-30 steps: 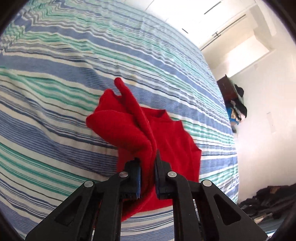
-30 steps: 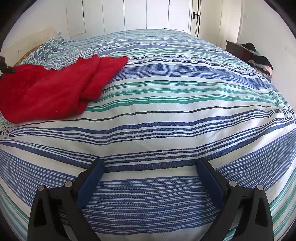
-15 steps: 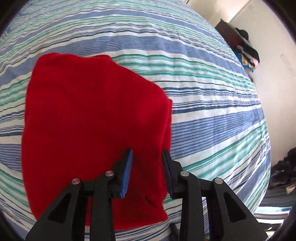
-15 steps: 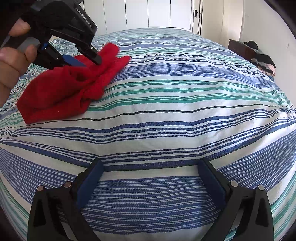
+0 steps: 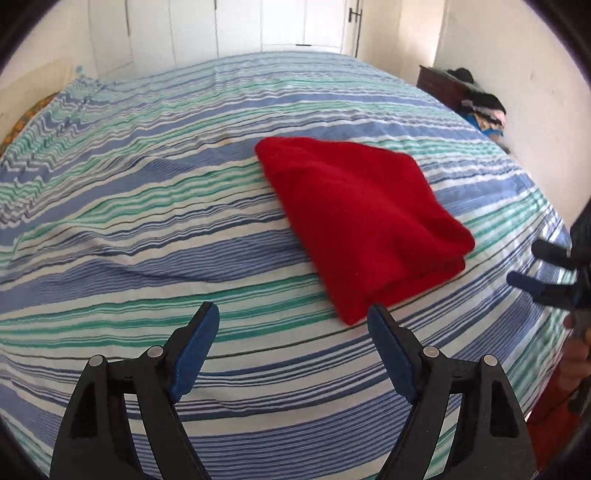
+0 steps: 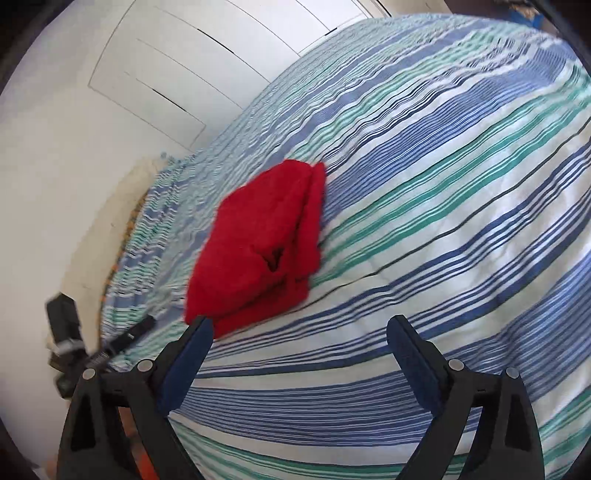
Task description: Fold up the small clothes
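A red cloth [image 5: 362,221] lies folded into a thick rectangle on the striped bedspread [image 5: 147,229]. My left gripper [image 5: 293,328] is open and empty, hovering just short of the cloth's near corner. In the right wrist view the folded red cloth [image 6: 258,243] shows its layered open edge. My right gripper [image 6: 299,343] is open and empty, its left fingertip close to the cloth's near corner. The right gripper also shows at the right edge of the left wrist view [image 5: 543,266], and the left gripper shows blurred at the lower left of the right wrist view [image 6: 74,347].
The bed fills both views. White wardrobe doors [image 5: 288,26] stand behind it. A dark cabinet with a pile of clothes [image 5: 476,103] sits at the back right by the wall.
My left gripper let go of the red cloth, opened wide and pulled back from it. The cloth now lies folded flat. My right gripper swung round toward the cloth.
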{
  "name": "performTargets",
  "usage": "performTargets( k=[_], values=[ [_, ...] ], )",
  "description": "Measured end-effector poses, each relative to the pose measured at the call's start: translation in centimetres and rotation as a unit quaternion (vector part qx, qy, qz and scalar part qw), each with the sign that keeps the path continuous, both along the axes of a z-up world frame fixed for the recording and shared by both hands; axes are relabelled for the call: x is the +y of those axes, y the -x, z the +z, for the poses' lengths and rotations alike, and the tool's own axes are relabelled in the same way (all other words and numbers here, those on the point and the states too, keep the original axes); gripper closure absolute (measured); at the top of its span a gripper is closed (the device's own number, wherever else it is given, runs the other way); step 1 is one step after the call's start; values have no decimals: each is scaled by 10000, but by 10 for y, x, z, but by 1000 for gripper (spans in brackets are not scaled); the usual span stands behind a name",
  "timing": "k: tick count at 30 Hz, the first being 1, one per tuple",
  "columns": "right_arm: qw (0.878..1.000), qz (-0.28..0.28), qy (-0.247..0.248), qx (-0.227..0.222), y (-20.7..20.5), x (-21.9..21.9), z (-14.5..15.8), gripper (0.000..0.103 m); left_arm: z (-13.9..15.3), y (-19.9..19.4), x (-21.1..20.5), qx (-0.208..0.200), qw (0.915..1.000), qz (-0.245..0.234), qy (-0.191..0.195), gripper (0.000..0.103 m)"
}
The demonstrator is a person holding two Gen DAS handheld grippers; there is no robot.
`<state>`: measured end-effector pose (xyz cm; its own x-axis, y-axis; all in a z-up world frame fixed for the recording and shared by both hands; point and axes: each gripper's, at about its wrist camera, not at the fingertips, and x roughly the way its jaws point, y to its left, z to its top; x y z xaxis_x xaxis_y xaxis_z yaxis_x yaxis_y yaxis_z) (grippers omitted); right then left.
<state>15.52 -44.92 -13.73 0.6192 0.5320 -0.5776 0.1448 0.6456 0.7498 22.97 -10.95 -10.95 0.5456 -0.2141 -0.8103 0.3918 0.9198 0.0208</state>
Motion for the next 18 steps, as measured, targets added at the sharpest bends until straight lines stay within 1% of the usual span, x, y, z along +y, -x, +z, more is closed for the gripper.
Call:
performTargets(
  k=[1, 2, 3, 4, 5, 6, 7, 8, 9, 10, 11, 13, 15, 16, 18],
  values=[
    [9983, 62, -561, 115, -12, 3, -5, 19, -6, 2, -14, -162, 9993, -193, -267, 20],
    [9949, 151, -966, 243, -25, 8, -11, 25, -11, 4, -22, -313, 9976, -317, -525, 20],
    [9913, 245, -1238, 375, -38, 14, -17, 33, -15, 5, -31, -424, 9959, -374, -712, 20],
    [9889, 283, -1357, 540, -50, 20, -23, 35, -18, 3, -38, -526, 9946, -365, -821, 21],
    [9877, 240, -1371, 705, -59, 25, -28, 37, -18, 0, -40, -613, 9939, -331, -852, 22],
    [9871, 180, -1327, 877, -67, 28, -34, 37, -19, -3, -43, -665, 9937, -287, -853, 22],
    [9864, 70, -1267, 1050, -73, 30, -39, 37, -19, -4, -45, -707, 9937, -265, -828, 27],
    [9850, -63, -1291, 1139, -77, 32, -43, 40, -19, -7, -47, -730, 9938, -286, -783, 39],
    [9834, -155, -1413, 1130, -80, 32, -46, 56, -19, -8, -49, -702, 9943, -357, -724, 50],
    [9826, -214, -1481, 1102, -81, 32, -48, 70, -22, -10, -51, -553, 9955, -499, -592, 90],
    [9840, -287, -1367, 1107, -82, 32, -47, 97, -24, -12, -51, -337, 9967, -612, -413, 94],
    [9876, -390, -1111, 1036, -79, 30, -42, 96, -25, -9, -47, -307, 9970, -649, -274, 95],
    [9904, -405, -834, 1024, -70, 28, -40, 97, -36, -11, -43, -115, 9972, -688, -280, 95],
    [9906, -398, -672, 1122, -67, 26, -45, 97, -42, -11, -43, -53, 9968, -708, -357, 95],
    [9893, -212, -604, 1309, -68, 27, -60, 96, -50, -11, -43, 31, 9959, -749, -514, 94]
  ],
)
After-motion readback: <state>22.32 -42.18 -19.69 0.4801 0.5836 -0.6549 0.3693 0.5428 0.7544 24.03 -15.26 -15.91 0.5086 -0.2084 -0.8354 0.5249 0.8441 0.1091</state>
